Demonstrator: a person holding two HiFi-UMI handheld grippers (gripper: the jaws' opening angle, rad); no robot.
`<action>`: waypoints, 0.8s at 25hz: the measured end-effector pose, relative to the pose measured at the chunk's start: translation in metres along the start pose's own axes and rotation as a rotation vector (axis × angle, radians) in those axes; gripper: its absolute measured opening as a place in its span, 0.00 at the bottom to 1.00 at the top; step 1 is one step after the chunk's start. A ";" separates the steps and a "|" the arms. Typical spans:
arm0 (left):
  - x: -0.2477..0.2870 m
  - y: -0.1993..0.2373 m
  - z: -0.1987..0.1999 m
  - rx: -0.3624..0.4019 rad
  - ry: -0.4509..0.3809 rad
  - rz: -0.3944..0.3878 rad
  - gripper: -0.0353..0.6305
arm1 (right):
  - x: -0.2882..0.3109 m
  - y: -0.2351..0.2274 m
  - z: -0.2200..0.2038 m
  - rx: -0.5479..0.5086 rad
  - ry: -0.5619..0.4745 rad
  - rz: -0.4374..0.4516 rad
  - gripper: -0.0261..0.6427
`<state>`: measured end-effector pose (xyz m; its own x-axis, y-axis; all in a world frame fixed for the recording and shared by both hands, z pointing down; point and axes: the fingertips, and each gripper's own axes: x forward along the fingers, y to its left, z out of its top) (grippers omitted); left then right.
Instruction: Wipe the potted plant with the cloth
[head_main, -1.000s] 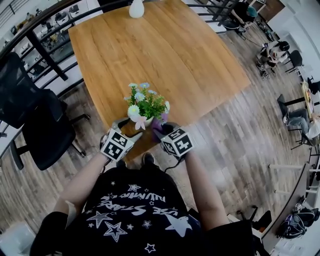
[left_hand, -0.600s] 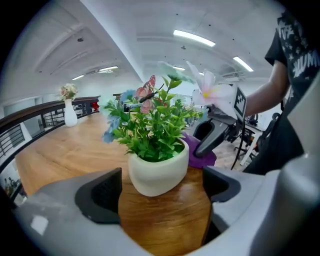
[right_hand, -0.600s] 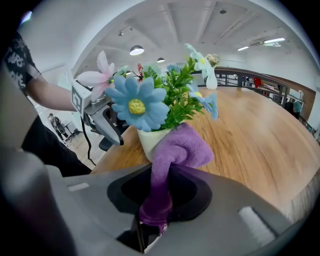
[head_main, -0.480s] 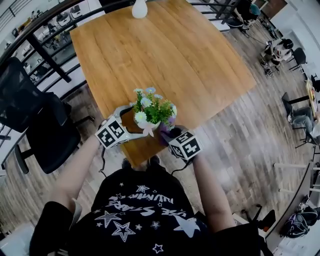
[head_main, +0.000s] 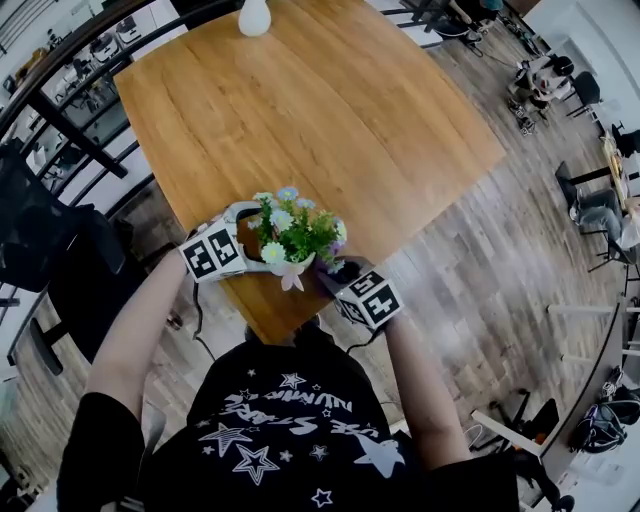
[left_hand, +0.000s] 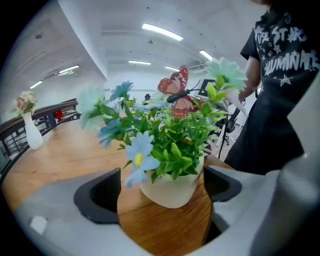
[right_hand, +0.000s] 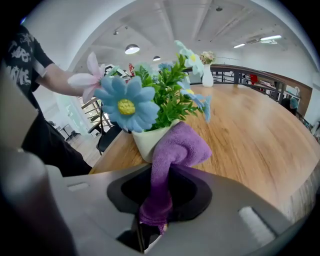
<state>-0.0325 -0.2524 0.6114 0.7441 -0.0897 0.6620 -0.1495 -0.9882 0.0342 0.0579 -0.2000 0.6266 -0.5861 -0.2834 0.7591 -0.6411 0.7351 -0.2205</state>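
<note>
The potted plant (head_main: 293, 232) stands on the wooden tabletop (head_main: 330, 100), close to the corner nearest the person, a little left of the middle in the head view. It has green leaves, blue and pale flowers and a red butterfly (left_hand: 176, 90) on top. Its white pot (left_hand: 170, 192) sits upright.

The left hand-held gripper (head_main: 255, 238) is at the left side of the plant. Its jaws have just been opening and now stand wide apart. The pot is between them, but the pads do not touch it, with wood showing on both sides.

The right hand-held gripper (right_hand: 156, 197) is at the lower right of the plant. Its jaws are closed tight on a purple cloth (right_hand: 177, 147). The cloth sticks out in a soft bunch and presses against the side of the pot.

A white vase (head_main: 254, 17) stands far off at the top edge of the tabletop. A black chair (head_main: 40, 230) is on the floor at the left.
</note>
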 end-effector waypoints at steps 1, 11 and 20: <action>0.001 0.002 0.000 -0.005 0.001 -0.016 0.84 | 0.000 0.000 0.000 0.004 -0.001 -0.001 0.17; 0.013 -0.004 0.006 -0.044 -0.009 -0.174 0.73 | 0.004 -0.012 0.002 0.038 -0.007 -0.020 0.17; 0.014 -0.003 0.009 -0.108 -0.034 -0.099 0.72 | 0.006 -0.018 0.008 0.029 -0.008 -0.055 0.17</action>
<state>-0.0158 -0.2521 0.6136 0.7803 0.0014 0.6255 -0.1421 -0.9734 0.1795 0.0616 -0.2199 0.6301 -0.5535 -0.3283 0.7654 -0.6866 0.7001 -0.1961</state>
